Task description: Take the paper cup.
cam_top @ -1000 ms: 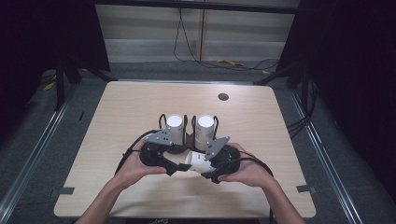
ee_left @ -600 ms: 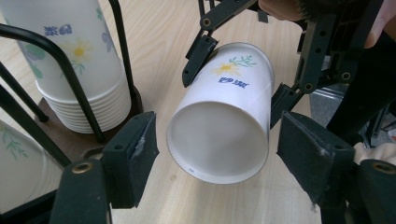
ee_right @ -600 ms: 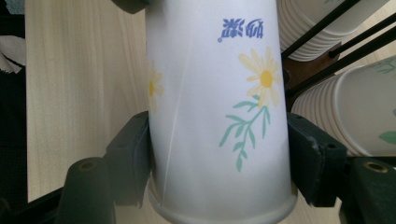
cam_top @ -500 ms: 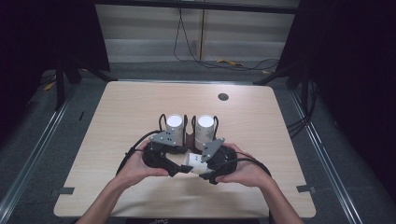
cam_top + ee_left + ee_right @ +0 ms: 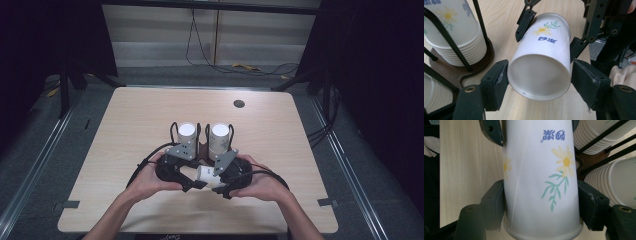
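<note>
Step in hand: a single paper cup (image 5: 206,175) is held between the two hands, lying on its side just above the tabletop (image 5: 130,120), right in front of the cup rack (image 5: 201,145).
Right tongs (image 5: 541,218): clamped on the cup near its base, both pads pressed flat to the paper wall.
Left tongs (image 5: 537,86): set around the cup's open rim; the left pad touches the rim, the right pad stands off it, so no real grip yet. These jaws have just been closing, with the cup between them.
Cup rack: two stacks of cups (image 5: 187,134) stand upright inside black wire posts, just behind the held cup.
Likely step: passing or separating one cup, hand to hand.
Next move calls for: the left tongs to close gently on the rim without crushing it, while the right holds steady.
</note>
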`<action>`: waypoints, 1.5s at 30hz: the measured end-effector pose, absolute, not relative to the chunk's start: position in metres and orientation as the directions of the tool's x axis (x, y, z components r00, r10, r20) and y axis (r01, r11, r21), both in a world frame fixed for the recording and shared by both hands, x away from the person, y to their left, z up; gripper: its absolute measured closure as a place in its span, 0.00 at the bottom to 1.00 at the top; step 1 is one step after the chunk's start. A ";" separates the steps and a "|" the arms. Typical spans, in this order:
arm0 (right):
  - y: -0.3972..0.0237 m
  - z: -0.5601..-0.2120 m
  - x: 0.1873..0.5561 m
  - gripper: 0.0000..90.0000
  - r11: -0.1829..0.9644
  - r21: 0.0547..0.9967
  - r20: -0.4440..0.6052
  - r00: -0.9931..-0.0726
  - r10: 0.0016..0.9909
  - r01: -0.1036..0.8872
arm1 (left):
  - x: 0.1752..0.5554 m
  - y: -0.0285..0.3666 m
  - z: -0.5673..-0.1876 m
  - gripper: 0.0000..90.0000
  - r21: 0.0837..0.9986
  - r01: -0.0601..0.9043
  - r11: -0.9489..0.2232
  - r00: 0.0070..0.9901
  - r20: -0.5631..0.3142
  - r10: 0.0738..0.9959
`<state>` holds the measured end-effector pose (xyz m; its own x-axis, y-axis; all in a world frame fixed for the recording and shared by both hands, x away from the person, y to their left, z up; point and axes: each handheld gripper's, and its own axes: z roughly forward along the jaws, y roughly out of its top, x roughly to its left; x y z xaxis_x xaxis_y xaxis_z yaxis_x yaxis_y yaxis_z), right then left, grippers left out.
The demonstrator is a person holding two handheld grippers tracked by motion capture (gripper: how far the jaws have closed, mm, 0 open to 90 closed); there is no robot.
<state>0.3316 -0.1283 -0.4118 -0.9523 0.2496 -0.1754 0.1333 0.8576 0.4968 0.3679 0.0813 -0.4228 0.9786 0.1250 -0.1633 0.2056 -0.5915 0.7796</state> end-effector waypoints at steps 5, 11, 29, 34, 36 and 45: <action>-0.127 -0.411 0.330 0.35 0.859 0.496 -0.183 -0.952 0.246 0.127 | 0.367 0.079 -0.425 0.35 0.773 0.204 -0.601 0.979 -0.164 0.121; -0.124 -0.413 0.329 0.35 0.867 0.484 -0.191 -0.953 0.236 0.117 | 0.367 0.080 -0.424 0.37 0.766 0.192 -0.614 0.981 -0.155 0.113; -0.123 -0.417 0.329 0.30 0.871 0.478 -0.177 -0.959 0.222 0.113 | 0.366 0.079 -0.425 0.40 0.767 0.181 -0.616 0.983 -0.159 0.090; -0.129 -0.416 0.331 0.24 0.839 0.526 -0.147 -0.957 0.249 0.137 | 0.366 0.081 -0.425 0.41 0.776 0.190 -0.602 0.981 -0.172 0.089; -0.132 -0.416 0.332 0.21 0.824 0.547 -0.129 -0.958 0.257 0.147 | 0.366 0.082 -0.425 0.41 0.783 0.193 -0.592 0.980 -0.176 0.087; -0.143 -0.410 0.335 0.17 0.748 0.633 -0.066 -0.950 0.306 0.197 | 0.365 0.086 -0.421 0.41 0.822 0.211 -0.530 0.977 -0.193 0.089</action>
<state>0.3349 -0.1434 -0.4104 -0.9496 0.3063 -0.0665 0.1970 0.7482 0.6335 0.3650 0.0856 -0.4208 0.9771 0.0887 -0.1932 0.2106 -0.5298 0.8215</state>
